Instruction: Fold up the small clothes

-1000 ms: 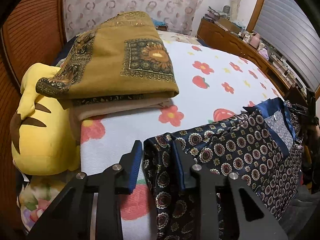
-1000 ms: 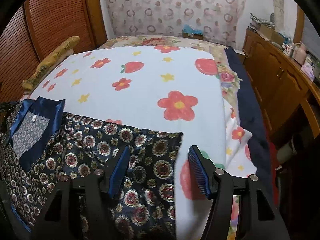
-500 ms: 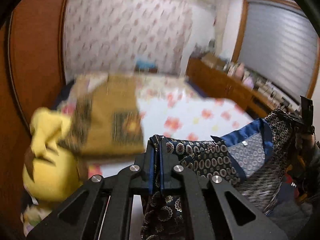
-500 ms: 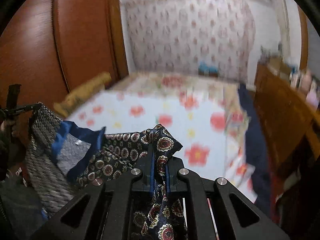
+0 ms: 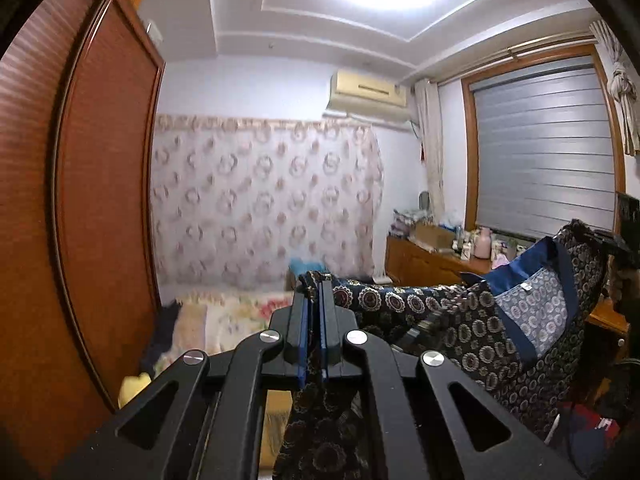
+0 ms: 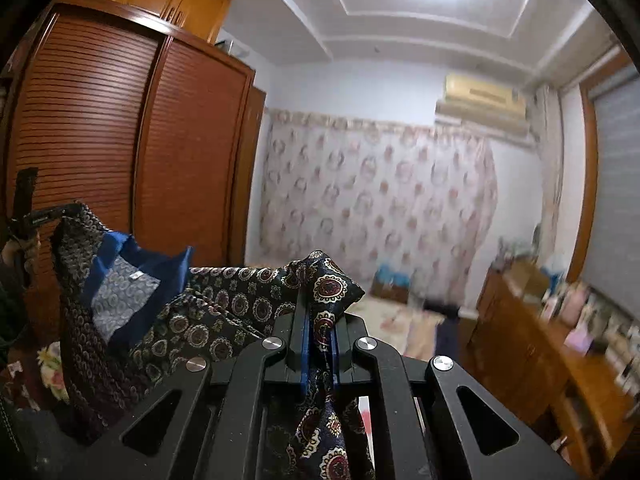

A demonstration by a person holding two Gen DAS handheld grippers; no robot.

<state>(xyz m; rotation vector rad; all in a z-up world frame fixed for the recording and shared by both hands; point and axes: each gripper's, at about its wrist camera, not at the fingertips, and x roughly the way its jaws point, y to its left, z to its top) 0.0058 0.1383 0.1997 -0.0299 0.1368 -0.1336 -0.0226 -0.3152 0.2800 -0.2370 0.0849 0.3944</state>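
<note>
Navy patterned garment (image 5: 472, 320) hangs clenched between left tool (image 5: 314, 320) and right tool (image 6: 320, 320); its lower part is cut off.

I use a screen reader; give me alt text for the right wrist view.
The right gripper is shut on a corner of a dark medallion-print garment, held up in the air. Behind are a wooden wardrobe, a floral curtain and an air conditioner.

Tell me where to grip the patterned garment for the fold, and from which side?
Keep the grips as they are: the left gripper and right gripper are each shut on an opposite upper corner of the garment, pinching the edge from the near side. The cloth hangs slack between them with its blue collar showing, so corner grips probably let it spread flat.
</note>
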